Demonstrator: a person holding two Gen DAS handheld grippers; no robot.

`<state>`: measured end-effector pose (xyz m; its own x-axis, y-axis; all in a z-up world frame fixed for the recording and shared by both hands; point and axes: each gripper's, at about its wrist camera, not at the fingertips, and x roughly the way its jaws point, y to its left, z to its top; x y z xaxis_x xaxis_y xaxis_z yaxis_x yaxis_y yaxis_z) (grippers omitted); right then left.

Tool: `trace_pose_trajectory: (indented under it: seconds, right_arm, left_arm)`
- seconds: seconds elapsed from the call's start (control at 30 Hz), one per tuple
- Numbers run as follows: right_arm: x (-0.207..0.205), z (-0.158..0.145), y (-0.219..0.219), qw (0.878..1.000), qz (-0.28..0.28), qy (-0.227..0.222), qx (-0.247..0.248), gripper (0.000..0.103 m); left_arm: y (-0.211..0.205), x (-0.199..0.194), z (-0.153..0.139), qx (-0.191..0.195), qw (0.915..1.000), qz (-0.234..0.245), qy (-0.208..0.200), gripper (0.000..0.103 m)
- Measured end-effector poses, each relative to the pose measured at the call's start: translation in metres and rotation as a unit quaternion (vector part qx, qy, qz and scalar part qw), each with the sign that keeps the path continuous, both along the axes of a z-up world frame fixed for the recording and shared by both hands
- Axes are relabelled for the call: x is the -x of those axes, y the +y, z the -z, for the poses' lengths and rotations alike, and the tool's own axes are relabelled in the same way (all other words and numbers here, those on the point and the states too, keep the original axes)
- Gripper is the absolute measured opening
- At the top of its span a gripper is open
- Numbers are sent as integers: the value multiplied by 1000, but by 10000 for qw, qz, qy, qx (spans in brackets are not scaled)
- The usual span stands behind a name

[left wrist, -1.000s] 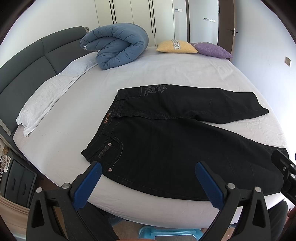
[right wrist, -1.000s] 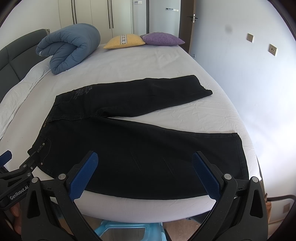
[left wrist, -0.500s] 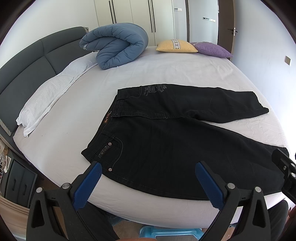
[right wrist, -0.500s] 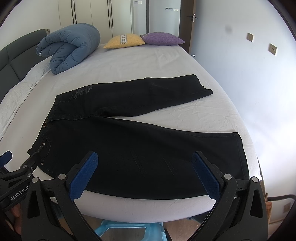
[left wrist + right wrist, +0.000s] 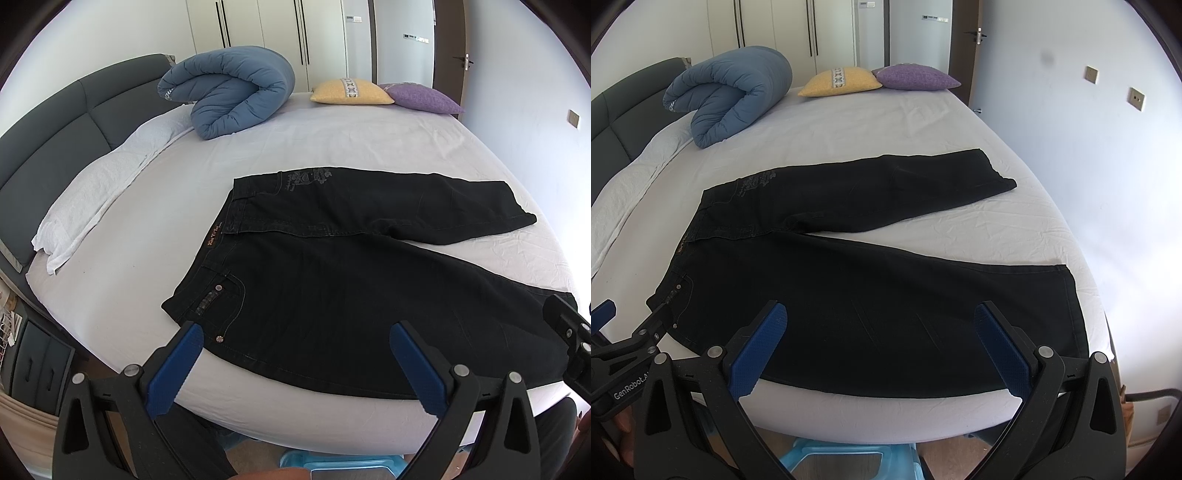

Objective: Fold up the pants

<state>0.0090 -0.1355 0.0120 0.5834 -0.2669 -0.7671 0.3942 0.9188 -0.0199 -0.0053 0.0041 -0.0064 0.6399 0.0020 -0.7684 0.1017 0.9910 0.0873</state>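
the left gripper (image 5: 295, 354) is hovering with its blue pads (image 5: 175, 363) spread wide apart and holding nothing, just above the near left corner of the black pants (image 5: 332, 288), by the waistband pocket. the right gripper (image 5: 879, 338) is hanging over the near leg, its pads (image 5: 999, 347) also standing wide apart and empty. the pants are lying flat on the white bed (image 5: 886, 122), waistband to the left, the near leg running right along the near mattress edge, the far leg angling away so the two are splaying into a v. judging from this, no fold is begun yet. the risk is sitting at that near edge: a pinch catching only the top layer, or a drag toward the person, could be pulling the heavy denim off the mattress. the splayed legs may also be stacking crookedly if lifted unevenly. open sheet is lying far of the pants, well before the rolled blue duvet (image 5: 229, 96) and the yellow pillow (image 5: 840, 81), giving room for folding away.
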Motion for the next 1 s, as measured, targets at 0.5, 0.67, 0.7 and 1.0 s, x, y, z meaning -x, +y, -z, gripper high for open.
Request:
trace_pose_trajectory:
  seconds: [0.5,0.67,0.7,1.0]
  right_arm:
    - [-9,6,13,10000,-72,25,10,103]
    - [-15,7,10,9999,-153,-5,0,103]
    - [-17,6,10,9998,-180,-23,5,103]
    - [-49,-10,-10,9919,-934,-851,-158,103]
  left_arm:
    - [9,-13,2,90,9999,35,71,103]
    - [14,-27,8,353,9983,282,364,103]
    - [12,-29,10,224,9985,343,374,103]
    - [36,-50,25,363,9993,106,-29,103]
